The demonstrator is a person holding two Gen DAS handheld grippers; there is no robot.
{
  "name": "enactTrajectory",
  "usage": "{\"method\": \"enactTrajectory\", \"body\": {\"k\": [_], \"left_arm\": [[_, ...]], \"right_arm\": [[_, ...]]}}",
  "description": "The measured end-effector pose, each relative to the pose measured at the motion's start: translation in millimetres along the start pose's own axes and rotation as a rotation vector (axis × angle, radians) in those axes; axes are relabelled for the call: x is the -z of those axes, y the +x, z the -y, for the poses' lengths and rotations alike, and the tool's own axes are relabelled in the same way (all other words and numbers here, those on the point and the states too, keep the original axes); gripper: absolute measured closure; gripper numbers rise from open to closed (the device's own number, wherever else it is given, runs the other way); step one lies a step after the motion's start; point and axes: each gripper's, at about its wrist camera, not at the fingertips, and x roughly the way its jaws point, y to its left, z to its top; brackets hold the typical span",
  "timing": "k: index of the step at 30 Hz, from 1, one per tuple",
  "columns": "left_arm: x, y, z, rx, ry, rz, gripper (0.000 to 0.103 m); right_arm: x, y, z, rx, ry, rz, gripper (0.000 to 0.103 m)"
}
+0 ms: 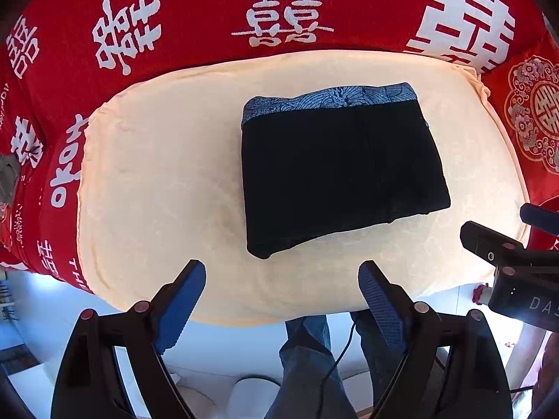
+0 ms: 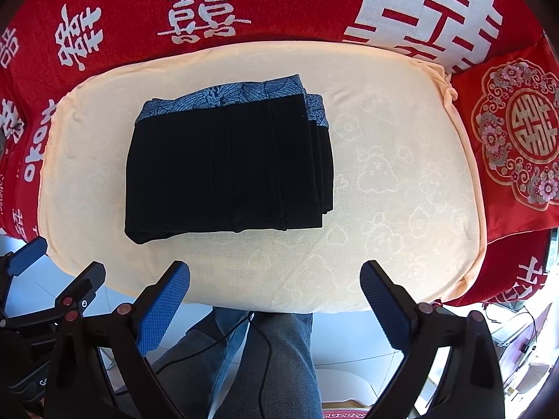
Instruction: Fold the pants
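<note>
Pants, black cloth with a blue patterned waistband (image 2: 227,164), lie folded in a compact stack left of centre on the cream cushion (image 2: 401,209), itself on red fabric with white characters (image 2: 279,0). Left gripper (image 1: 282,296) and right gripper (image 2: 276,293) hang spread wide, empty, at the lower edge. Only stepped right edges seem to need squaring; nudge gently, don't pinch.

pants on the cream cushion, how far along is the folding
Done, by the look of it: the black pants lie as a compact layered rectangle on the cream cushion, blue patterned waistband along the far edge. In hand: nothing; the left gripper and right gripper hover open, short of the bundle. Left: probably nothing, at most squaring the staggered right-side layers.
</note>
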Motion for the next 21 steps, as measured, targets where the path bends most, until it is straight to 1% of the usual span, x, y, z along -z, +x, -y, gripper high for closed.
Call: {"method": "enactTrajectory", "body": {"k": [21], "left_arm": [[3.1,2.5,2.1,0.009,-0.004,0.002,0.013]], "right_arm": [[1.2,5.7,-1.7,0.006,-0.012,-0.008,0.004]]}}
